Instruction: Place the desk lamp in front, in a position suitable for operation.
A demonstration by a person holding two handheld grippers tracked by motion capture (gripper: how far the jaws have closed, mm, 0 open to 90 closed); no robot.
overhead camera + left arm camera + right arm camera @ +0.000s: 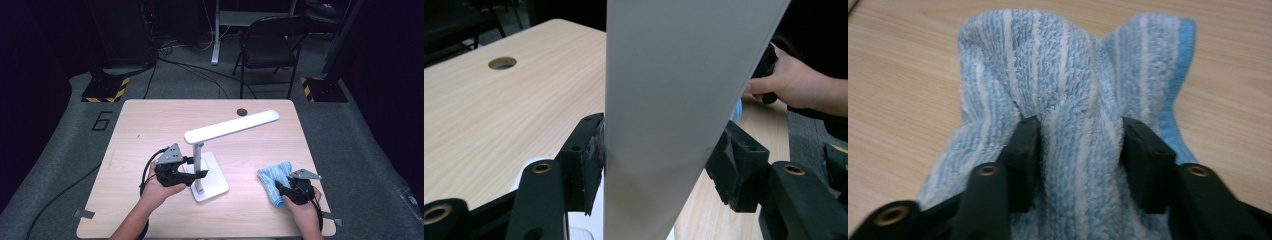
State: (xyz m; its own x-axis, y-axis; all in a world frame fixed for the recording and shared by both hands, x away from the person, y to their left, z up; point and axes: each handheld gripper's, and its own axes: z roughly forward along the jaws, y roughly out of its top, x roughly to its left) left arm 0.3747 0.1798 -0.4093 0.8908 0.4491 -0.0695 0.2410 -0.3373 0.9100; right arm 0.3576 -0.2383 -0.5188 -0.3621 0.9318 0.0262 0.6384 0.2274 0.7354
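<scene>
Gripping a fold of the blue striped towel (1068,150), the right gripper (1080,150) has its jaws closed on a bunched ridge of cloth lying on the bench (150,125). The left gripper (659,160) clamps the white desk lamp (207,150) by its upright post, just above the base. To wipe well, I judge the left should hold the lamp steady while the towel is lifted up to the long lamp head (232,126). Beyond the bench stands a folding chair (270,47); nothing blocks the path between towel and lamp.
</scene>
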